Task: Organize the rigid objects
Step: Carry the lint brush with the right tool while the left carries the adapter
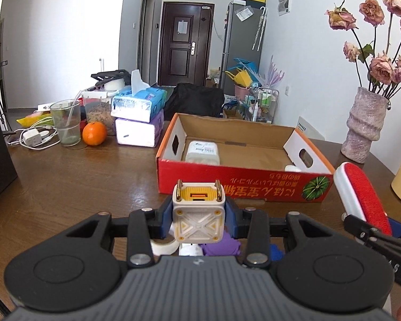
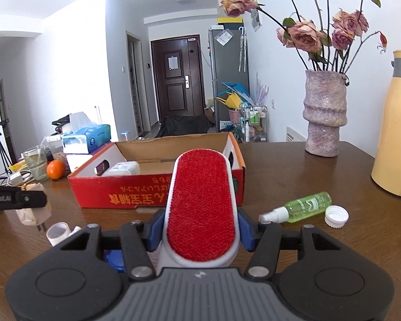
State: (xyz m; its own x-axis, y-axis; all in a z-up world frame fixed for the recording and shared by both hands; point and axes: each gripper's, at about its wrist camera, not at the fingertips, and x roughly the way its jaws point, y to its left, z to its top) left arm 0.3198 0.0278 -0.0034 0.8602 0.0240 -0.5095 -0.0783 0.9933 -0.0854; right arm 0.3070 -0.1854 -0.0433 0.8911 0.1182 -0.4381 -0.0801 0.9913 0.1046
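Two items are already seen inside the cardboard box (image 1: 243,171): a white pack (image 1: 202,152) at its left end and a small white thing, barely visible, at its right. Two more are in hand, short of the box: the left gripper (image 1: 198,220) is clamped on a plug adapter (image 1: 197,215); the right gripper (image 2: 200,230) on a red lint brush (image 2: 201,208). Left on the table (image 2: 294,176): spray bottle (image 2: 300,210), bottle cap (image 2: 336,216), tape roll (image 2: 58,232). Judged under halfway.
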